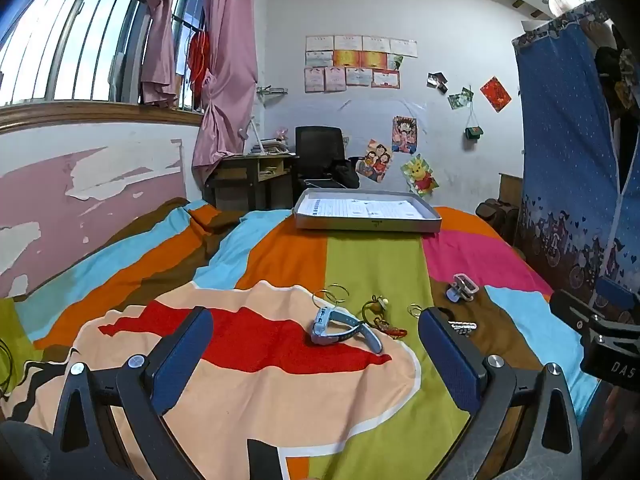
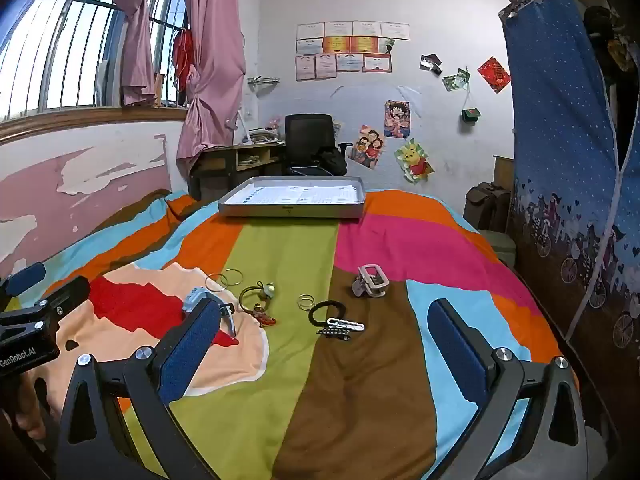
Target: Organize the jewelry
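Jewelry lies scattered on the striped bedspread point(image 2: 288, 380), none of it in the tray yet. Pale blue watch point(image 1: 340, 326) sits on the red and peach patch, strap curled, nearest the left gripper point(image 1: 316, 354). Just beyond it: thin gold bangles point(image 1: 331, 295), overlapping. To their right, a small gold piece with a pale bead point(image 2: 258, 294), an orange-red trinket point(image 2: 266, 319) near it, a pair of little rings point(image 2: 306, 302), a black hair loop point(image 2: 326, 312), two hair clips point(image 2: 342, 328) side by side, and a grey claw clip point(image 2: 370, 282) farthest right on the brown stripe. Grey tray point(image 2: 292, 212) stands at the far end of the bed, paper lining it, well apart from the items.

Both grippers hover over the near bed with fingers spread wide, nothing between them. Right gripper point(image 2: 324, 356) faces the black loop and clips; left one frames the watch.

Judgement: step in hand is the first pick. Watch looks the easiest start for the left side: bulky, stiff, stands off the cloth. Close across the watch body, not the loose strap end, or it may swing and slip. Bangles and rings are thin and flat on soft fabric; pads may pinch the cover along with them, so come in low and take one edge. Right side should take the claw clip by its body. Overlapping pieces risk dragging neighbours; lift slowly and check.
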Demonstrator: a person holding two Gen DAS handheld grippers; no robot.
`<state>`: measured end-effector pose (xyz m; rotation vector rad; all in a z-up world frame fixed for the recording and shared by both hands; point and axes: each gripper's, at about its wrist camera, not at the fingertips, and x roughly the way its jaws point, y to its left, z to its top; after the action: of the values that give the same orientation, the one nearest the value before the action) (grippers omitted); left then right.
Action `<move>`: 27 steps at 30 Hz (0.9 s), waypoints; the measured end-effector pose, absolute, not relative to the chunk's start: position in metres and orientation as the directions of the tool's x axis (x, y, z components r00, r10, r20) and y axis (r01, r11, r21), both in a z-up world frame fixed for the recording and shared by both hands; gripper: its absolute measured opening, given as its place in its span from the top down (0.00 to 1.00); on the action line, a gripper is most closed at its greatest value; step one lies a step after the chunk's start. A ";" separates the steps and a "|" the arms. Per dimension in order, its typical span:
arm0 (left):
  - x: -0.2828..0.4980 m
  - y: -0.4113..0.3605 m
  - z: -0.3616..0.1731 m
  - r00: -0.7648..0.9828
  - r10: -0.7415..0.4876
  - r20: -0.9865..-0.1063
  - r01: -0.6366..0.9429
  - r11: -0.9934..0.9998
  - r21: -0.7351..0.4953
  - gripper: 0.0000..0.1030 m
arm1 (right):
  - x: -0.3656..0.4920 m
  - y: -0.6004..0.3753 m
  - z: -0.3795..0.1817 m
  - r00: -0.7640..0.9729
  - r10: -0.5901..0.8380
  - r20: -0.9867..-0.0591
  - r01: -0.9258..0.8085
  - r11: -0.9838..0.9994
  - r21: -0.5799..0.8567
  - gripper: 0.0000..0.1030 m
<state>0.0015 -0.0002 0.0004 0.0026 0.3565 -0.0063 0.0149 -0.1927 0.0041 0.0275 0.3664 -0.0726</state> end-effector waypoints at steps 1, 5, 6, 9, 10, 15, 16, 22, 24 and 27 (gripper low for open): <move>0.003 -0.001 0.000 0.936 -0.009 -0.351 0.009 1.000 -0.001 0.00 | 0.015 -0.193 0.004 0.931 -0.066 -0.360 0.076 0.997 0.014 0.01; -0.003 -0.004 0.007 0.941 -0.016 -0.338 0.011 1.000 -0.016 0.00 | 0.015 -0.193 0.004 0.930 -0.066 -0.361 0.076 0.997 0.012 0.01; 0.000 0.000 0.005 0.943 -0.014 -0.334 0.003 0.999 -0.032 0.00 | 0.015 -0.193 0.004 0.930 -0.067 -0.361 0.077 0.997 0.013 0.01; -0.002 0.004 0.004 0.944 -0.026 -0.328 0.017 0.999 -0.032 0.00 | 0.015 -0.193 0.004 0.930 -0.068 -0.361 0.078 0.997 0.014 0.01; -0.003 0.004 0.004 0.944 -0.027 -0.329 0.017 0.999 -0.032 0.00 | 0.015 -0.193 0.004 0.931 -0.067 -0.360 0.077 0.997 0.013 0.01; -0.004 0.005 0.005 0.943 -0.030 -0.330 0.020 0.999 -0.031 0.00 | 0.015 -0.193 0.004 0.931 -0.067 -0.358 0.076 0.997 0.013 0.01; -0.004 0.006 0.006 0.943 -0.029 -0.330 0.020 0.999 -0.031 0.00 | 0.015 -0.193 0.004 0.931 -0.066 -0.358 0.076 0.997 0.013 0.01; -0.001 0.001 0.003 0.942 -0.029 -0.336 0.021 0.999 -0.028 0.00 | 0.015 -0.195 0.004 0.931 -0.066 -0.359 0.076 0.997 0.015 0.01; -0.001 0.000 0.004 0.942 -0.028 -0.335 0.020 0.999 -0.027 0.00 | 0.015 -0.194 0.004 0.931 -0.066 -0.359 0.076 0.997 0.015 0.01; -0.001 -0.001 0.004 0.942 -0.028 -0.334 0.021 0.999 -0.026 0.00 | 0.015 -0.194 0.004 0.931 -0.065 -0.358 0.076 0.997 0.015 0.01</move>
<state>-0.0012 -0.0008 0.0043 -0.0221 0.3408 -0.0250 0.0145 -0.1940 0.0041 0.0288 0.3656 -0.0721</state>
